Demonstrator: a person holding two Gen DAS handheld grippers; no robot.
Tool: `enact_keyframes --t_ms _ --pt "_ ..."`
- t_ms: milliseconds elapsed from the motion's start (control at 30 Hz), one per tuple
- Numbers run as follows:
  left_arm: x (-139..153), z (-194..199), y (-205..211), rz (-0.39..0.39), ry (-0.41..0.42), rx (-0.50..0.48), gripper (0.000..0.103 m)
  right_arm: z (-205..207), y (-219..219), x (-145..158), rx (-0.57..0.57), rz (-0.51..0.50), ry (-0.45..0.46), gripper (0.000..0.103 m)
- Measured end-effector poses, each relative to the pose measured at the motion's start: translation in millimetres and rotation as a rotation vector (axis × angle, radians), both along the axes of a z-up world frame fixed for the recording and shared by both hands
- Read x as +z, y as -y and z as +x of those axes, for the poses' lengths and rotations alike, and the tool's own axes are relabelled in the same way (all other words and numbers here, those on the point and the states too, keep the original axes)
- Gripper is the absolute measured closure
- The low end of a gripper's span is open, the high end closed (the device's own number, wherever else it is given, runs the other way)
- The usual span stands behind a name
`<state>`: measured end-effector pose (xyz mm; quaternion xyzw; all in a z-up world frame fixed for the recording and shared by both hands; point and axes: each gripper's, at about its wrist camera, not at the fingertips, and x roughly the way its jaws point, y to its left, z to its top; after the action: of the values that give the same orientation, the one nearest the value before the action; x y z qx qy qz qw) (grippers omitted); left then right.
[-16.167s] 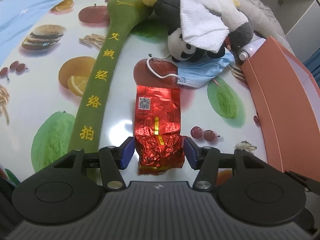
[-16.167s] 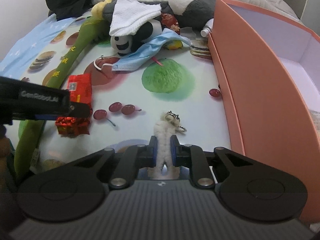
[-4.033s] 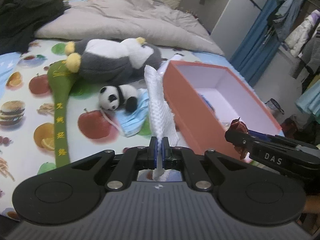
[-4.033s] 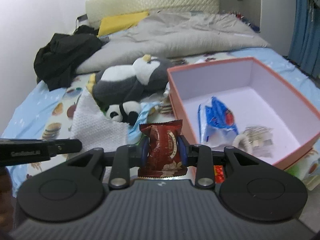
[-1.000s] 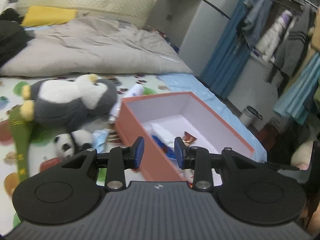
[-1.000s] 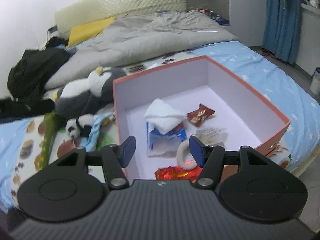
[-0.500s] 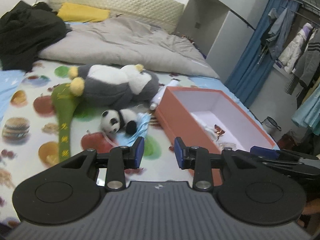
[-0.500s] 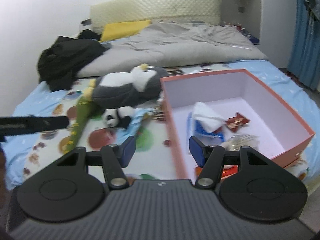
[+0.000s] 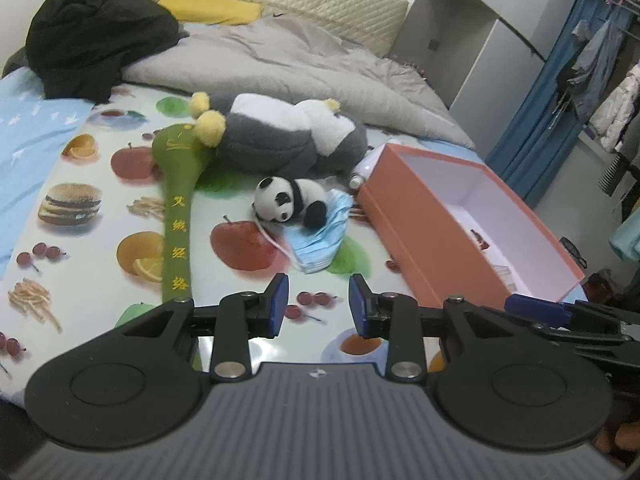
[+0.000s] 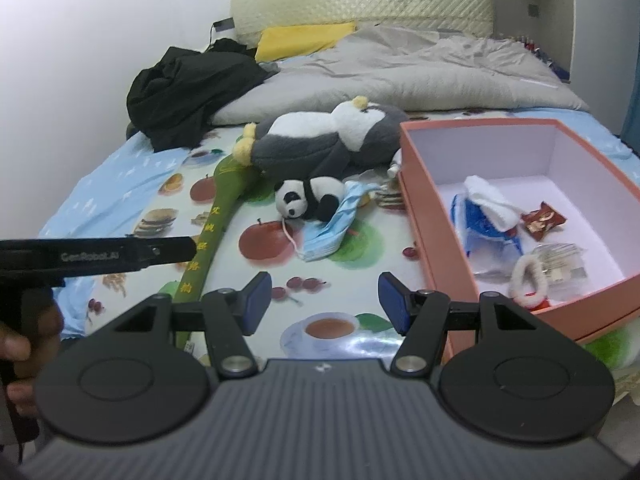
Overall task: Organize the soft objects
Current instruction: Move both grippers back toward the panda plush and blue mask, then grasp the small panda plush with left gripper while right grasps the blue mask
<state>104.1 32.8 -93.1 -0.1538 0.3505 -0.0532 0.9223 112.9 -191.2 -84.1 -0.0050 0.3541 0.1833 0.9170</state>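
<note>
While both grippers hang above the fruit-print sheet [image 9: 100, 184], the left gripper [image 9: 318, 305] and right gripper [image 10: 323, 302] are spread and empty. Well beyond their fingertips lies the blue face mask [image 9: 320, 240], the panda plush [image 9: 290, 199] resting on it, then the penguin plush [image 10: 324, 136]; the orange box [image 10: 440, 240] sits to the right.

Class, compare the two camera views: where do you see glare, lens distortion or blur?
Left wrist view: glare on the glossy fruit-print mat behind the open black tongs; fisheye bends the grey wardrobe.
Right wrist view: sheen near the printed teacup; the orange cardboard box looks bowed.
</note>
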Motion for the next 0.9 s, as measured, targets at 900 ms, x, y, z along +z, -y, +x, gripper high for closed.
enact_keyframes --t_ms 900 --pt "-76 191 -48 -0.060 -0.095 0.050 0.046 156 -60 -75 -0.003 -0.039 -0.161 0.046"
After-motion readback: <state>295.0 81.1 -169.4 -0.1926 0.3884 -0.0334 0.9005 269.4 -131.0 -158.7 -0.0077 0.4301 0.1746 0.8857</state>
